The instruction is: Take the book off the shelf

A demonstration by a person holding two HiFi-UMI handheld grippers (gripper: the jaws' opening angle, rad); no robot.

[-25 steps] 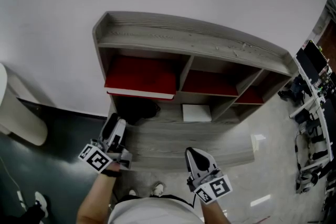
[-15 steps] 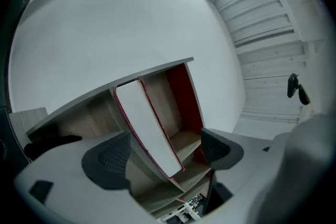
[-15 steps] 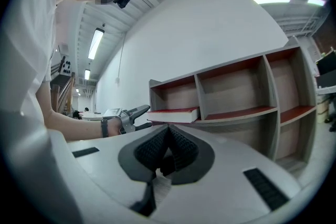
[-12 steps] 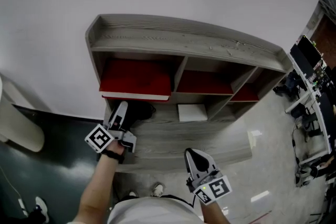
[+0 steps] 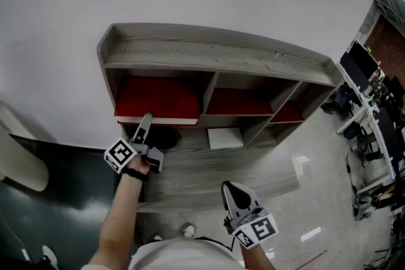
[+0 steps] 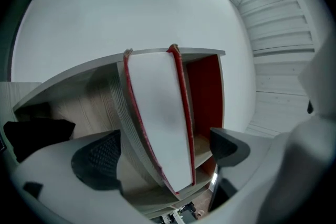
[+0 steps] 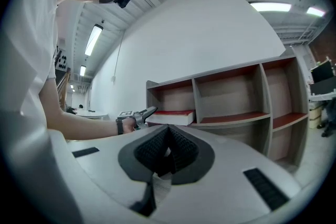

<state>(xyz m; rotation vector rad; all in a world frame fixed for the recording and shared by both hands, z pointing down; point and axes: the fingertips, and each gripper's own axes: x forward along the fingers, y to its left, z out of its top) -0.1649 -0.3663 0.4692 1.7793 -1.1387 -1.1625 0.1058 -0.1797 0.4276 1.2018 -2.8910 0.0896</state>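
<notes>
Since the earlier frames, the left gripper point(image 5: 144, 128) has advanced to the front of the wooden shelf point(image 5: 215, 50), and its jaws have just been opening wide. The red-covered book point(image 5: 157, 100) lies flat in the upper left compartment, its page edge between the spread pads, unpinched. The right gripper point(image 5: 239, 198) is held back, jaws together, empty. Approach done; closing on the book and withdrawing it appear to remain.

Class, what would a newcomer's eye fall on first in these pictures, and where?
A red book lies flat in the upper left compartment of the grey shelf. The left gripper is at its edge, jaws just opened wide, the book between them but ungripped. The right gripper hangs shut, low down.
</notes>
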